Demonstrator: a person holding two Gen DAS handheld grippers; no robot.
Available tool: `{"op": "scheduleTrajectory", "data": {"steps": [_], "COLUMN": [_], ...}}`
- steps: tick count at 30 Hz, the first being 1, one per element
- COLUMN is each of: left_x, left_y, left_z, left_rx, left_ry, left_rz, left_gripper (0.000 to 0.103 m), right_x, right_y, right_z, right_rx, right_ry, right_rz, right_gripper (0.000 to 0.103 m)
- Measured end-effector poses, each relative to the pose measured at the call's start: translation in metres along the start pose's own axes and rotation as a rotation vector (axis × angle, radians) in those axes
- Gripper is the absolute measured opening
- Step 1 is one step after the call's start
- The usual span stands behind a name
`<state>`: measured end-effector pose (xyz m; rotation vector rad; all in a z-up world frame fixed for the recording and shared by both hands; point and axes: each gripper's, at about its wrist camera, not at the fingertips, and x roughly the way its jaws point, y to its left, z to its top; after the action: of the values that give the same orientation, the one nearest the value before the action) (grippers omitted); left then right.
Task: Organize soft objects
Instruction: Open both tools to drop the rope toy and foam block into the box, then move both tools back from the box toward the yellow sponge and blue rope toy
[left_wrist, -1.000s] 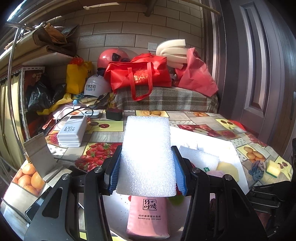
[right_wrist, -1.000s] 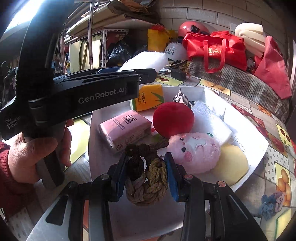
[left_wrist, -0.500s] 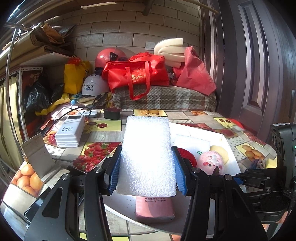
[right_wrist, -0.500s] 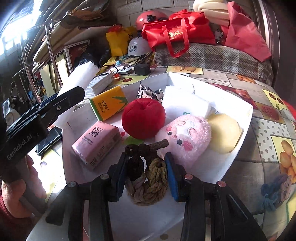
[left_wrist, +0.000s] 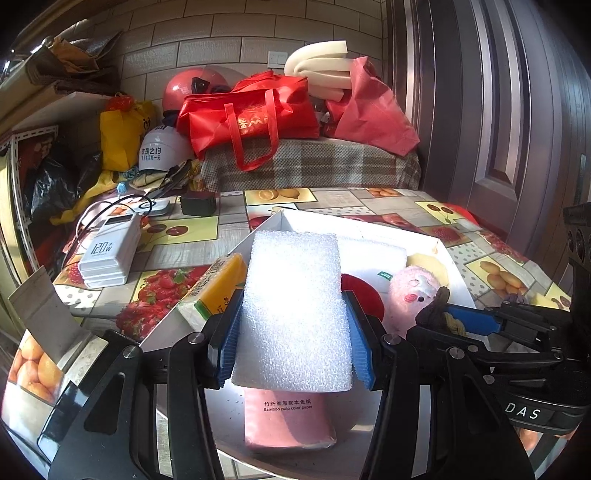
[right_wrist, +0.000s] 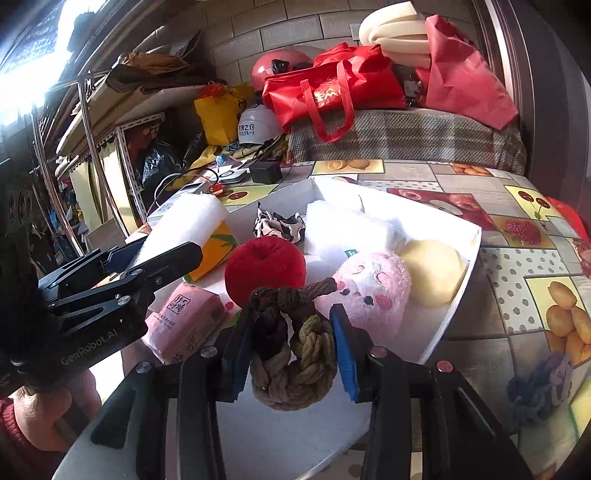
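Observation:
My left gripper holds a white foam block upright over the near end of the white tray. Its jaws are opening, though the pads still touch the block. My right gripper has a brown and tan rope knot between its pads above the tray; these jaws are opening too. In the tray lie a pink tissue pack, a red plush apple, a pink plush face, a yellow sponge, a white cloth and a yellow tissue pack.
A blue and purple knot lies on the fruit-print table right of the tray. A white power bank, a black adapter and a cardboard flap sit to the left. Bags and helmets crowd the back. A hand grips the left tool.
The left gripper has moved forward over the tray with the foam. The right gripper has rolled and shifted, coming in beside the left one. Both sets of jaws stand a little wider.

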<state>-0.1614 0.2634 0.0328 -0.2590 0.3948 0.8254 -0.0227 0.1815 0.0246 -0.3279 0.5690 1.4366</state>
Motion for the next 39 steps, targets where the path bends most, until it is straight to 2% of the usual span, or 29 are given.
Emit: {"op": "scheduleTrajectory", "data": {"steps": [1, 2, 3, 4, 5, 7, 8, 9, 11, 24, 31, 39], "left_x": [-0.001, -0.002, -0.004, -0.006, -0.008, -0.012, -0.014, -0.015, -0.017, -0.022, -0.032, -0.038], "left_y": [0.002, 0.004, 0.005, 0.006, 0.007, 0.007, 0.006, 0.006, 0.005, 0.006, 0.001, -0.009], "left_z": [0.0, 0.001, 0.0, 0.0, -0.001, -0.001, -0.001, -0.001, -0.001, -0.002, -0.004, -0.008], "left_rx": [-0.01, -0.021, -0.03, -0.037, -0.042, -0.044, -0.041, -0.036, -0.027, -0.035, -0.01, -0.002], "left_ry": [-0.006, -0.013, -0.021, -0.031, -0.042, -0.064, -0.072, -0.08, -0.09, -0.12, -0.174, -0.165], "left_rz": [0.009, 0.024, 0.039, 0.048, 0.056, 0.073, 0.079, 0.081, 0.086, 0.105, 0.13, 0.147], "left_gripper": [0.061, 0.073, 0.079, 0.085, 0.088, 0.094, 0.103, 0.103, 0.103, 0.103, 0.103, 0.103], "right_x": [0.0, -0.001, 0.0, -0.001, -0.002, -0.003, -0.003, -0.003, -0.003, -0.007, -0.024, -0.043], "right_y": [0.002, 0.003, 0.004, 0.004, 0.004, 0.005, 0.005, 0.005, 0.005, 0.003, 0.004, -0.002], "right_z": [0.0, 0.0, 0.0, 0.001, 0.001, 0.001, 0.001, 0.001, 0.001, 0.001, -0.005, -0.014], "right_rx": [-0.009, -0.016, -0.021, -0.023, -0.023, -0.027, -0.029, -0.03, -0.03, -0.017, -0.021, -0.025], "right_ry": [-0.003, -0.004, -0.004, -0.007, -0.012, -0.023, -0.025, -0.025, -0.026, -0.051, -0.123, -0.152], "right_rz": [-0.003, -0.001, 0.003, -0.002, -0.008, -0.013, -0.017, -0.022, -0.033, -0.057, -0.056, -0.098], "right_gripper": [0.045, 0.055, 0.063, 0.081, 0.088, 0.088, 0.088, 0.089, 0.103, 0.103, 0.103, 0.103]}}
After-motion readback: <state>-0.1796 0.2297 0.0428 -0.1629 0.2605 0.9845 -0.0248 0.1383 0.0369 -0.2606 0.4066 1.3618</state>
